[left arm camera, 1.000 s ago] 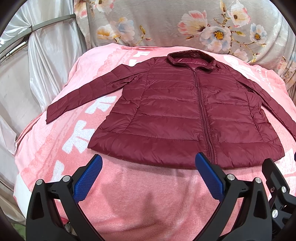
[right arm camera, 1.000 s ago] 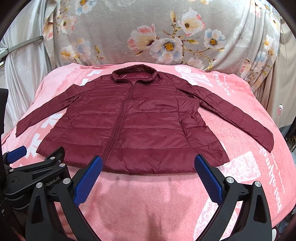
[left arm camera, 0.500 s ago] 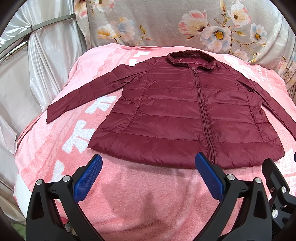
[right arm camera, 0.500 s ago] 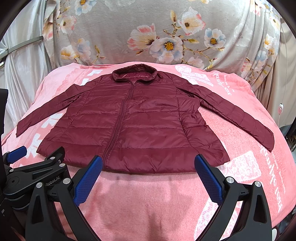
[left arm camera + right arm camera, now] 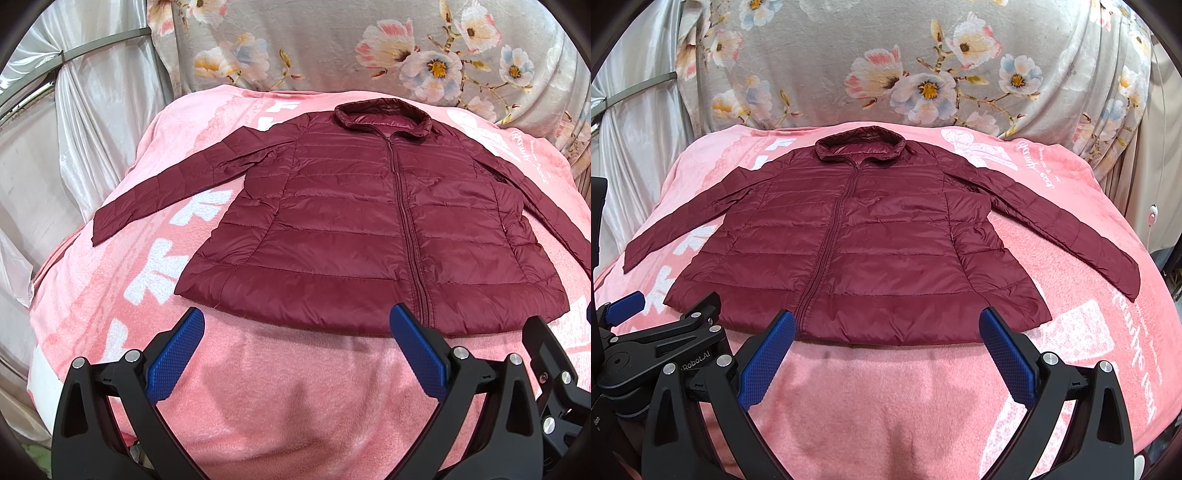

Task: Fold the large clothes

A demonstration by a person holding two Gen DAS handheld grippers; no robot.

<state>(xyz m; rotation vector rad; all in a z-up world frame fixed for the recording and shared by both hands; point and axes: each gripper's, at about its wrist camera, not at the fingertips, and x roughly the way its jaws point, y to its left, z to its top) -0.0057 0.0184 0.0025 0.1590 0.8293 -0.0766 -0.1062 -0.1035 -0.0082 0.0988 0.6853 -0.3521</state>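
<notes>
A dark red quilted jacket (image 5: 369, 229) lies flat and zipped, front up, on a pink blanket, collar at the far side, both sleeves spread outward. It also shows in the right wrist view (image 5: 857, 251). My left gripper (image 5: 295, 350) is open and empty, hovering just short of the jacket's near hem, left of the zip. My right gripper (image 5: 886, 350) is open and empty, just short of the hem, right of the zip. The left sleeve cuff (image 5: 107, 229) and right sleeve cuff (image 5: 1123, 277) lie on the blanket.
The pink blanket (image 5: 295, 406) with white lettering covers a raised surface. A floral grey cloth (image 5: 923, 66) hangs behind. Shiny white drapes (image 5: 74, 129) and a metal rail stand at the left. The left gripper's body (image 5: 657, 347) shows in the right wrist view.
</notes>
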